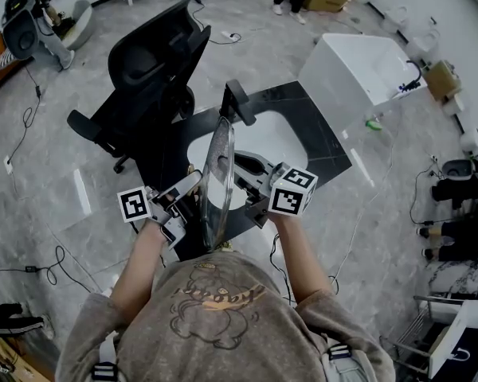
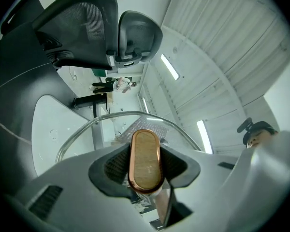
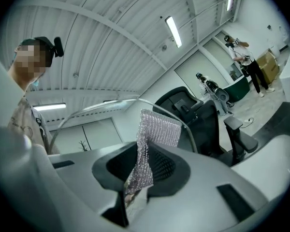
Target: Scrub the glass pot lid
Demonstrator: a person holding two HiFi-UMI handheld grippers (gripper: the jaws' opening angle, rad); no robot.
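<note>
The glass pot lid [image 1: 217, 183] stands on edge in the air between my two grippers, over a white basin. My left gripper [image 1: 190, 188] is shut on the lid's copper-coloured handle [image 2: 145, 159], its pads pressing both sides, and the lid's metal rim [image 2: 111, 117] arcs beyond it. My right gripper [image 1: 247, 188] is shut on a silvery mesh scrub cloth [image 3: 152, 144]. The cloth sticks up from the jaws against the lid's other face, whose rim [image 3: 101, 105] curves behind it.
Below the lid a white basin [image 1: 275, 142] is set in a dark counter [image 1: 319, 130]. A black office chair [image 1: 147, 78] stands at the left, a white box-shaped unit [image 1: 366, 70] at the right. Cables trail over the grey floor.
</note>
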